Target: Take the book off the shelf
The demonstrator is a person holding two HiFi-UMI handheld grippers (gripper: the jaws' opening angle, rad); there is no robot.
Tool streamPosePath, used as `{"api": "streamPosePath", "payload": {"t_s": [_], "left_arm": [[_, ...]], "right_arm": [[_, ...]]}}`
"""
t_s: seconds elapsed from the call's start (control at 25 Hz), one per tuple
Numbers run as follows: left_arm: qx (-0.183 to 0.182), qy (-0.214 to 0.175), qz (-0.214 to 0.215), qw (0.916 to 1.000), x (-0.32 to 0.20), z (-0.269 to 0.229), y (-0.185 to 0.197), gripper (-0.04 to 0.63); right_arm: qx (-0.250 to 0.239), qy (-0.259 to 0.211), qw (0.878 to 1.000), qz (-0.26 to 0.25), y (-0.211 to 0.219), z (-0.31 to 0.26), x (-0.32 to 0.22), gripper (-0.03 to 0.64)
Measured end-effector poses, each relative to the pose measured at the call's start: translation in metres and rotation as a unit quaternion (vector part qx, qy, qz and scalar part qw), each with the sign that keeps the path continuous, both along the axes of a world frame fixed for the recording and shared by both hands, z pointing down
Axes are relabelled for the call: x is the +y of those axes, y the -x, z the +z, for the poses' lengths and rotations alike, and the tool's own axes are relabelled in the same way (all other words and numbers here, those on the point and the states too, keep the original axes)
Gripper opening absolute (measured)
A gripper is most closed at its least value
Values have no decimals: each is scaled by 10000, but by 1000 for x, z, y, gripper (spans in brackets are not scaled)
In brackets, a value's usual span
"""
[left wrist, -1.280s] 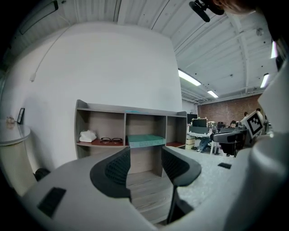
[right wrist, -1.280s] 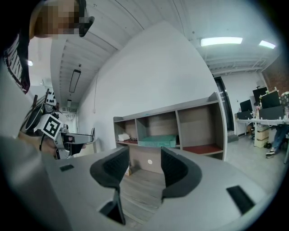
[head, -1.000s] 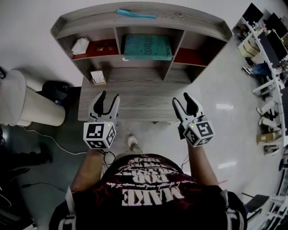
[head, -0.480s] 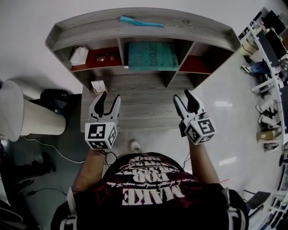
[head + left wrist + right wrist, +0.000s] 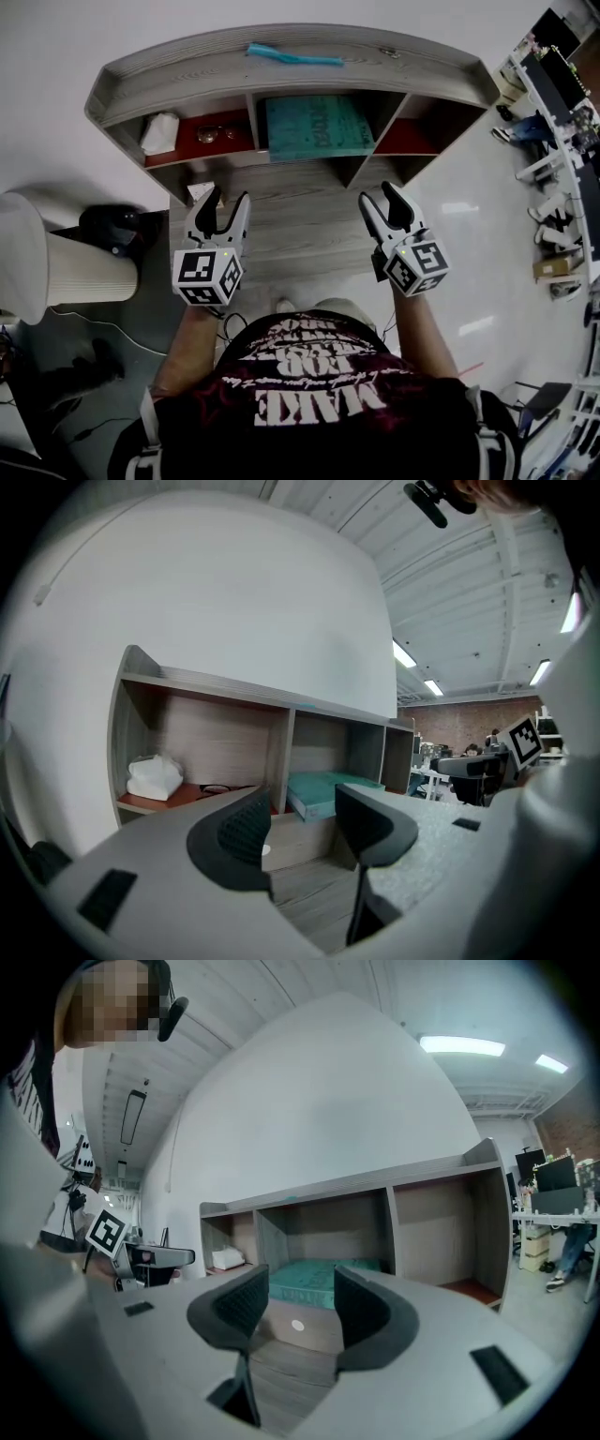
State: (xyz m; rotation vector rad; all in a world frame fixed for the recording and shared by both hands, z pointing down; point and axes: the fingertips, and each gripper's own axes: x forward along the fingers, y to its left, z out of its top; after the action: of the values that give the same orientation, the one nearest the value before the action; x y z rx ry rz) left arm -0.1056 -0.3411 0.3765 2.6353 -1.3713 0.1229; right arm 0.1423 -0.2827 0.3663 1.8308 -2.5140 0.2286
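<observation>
A teal book (image 5: 317, 127) lies flat in the middle compartment of the grey wooden shelf unit (image 5: 291, 66). It shows too in the left gripper view as the teal book (image 5: 319, 791) and in the right gripper view as the teal book (image 5: 309, 1278). My left gripper (image 5: 221, 202) hovers open over the desk's left part, nothing between its jaws. My right gripper (image 5: 382, 198) hangs open over the desk's right part, also empty. Both stand short of the shelf, apart from the book.
A white bundle (image 5: 159, 132) and glasses (image 5: 208, 135) sit in the left compartment on a red mat. A teal strip (image 5: 292, 56) lies on the shelf top. A small box (image 5: 199, 193) sits on the desk (image 5: 300, 225). A white bin (image 5: 56, 262) stands on the left.
The head view has shifted a little, so the shelf sits lower in frame. Both grippers have edged slightly closer to the shelf; their jaws are unchanged.
</observation>
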Motion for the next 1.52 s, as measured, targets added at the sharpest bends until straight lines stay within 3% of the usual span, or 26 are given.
{"api": "streamPosePath", "payload": {"t_s": [0.52, 0.88, 1.32, 1.52], "left_arm": [[299, 543, 186, 9979, -14, 23, -17, 206], [473, 764, 255, 9956, -53, 33, -39, 206], [374, 1063, 348, 9930, -99, 55, -77, 206], [544, 1209, 391, 9904, -116, 61, -94, 223]], "right_arm": [[-200, 302, 9993, 133, -12, 13, -18, 215], [-325, 453, 9983, 195, -34, 29, -70, 215], [-438, 779, 9957, 224, -65, 56, -125, 218], [-571, 907, 9940, 202, -72, 68, -145, 228]]}}
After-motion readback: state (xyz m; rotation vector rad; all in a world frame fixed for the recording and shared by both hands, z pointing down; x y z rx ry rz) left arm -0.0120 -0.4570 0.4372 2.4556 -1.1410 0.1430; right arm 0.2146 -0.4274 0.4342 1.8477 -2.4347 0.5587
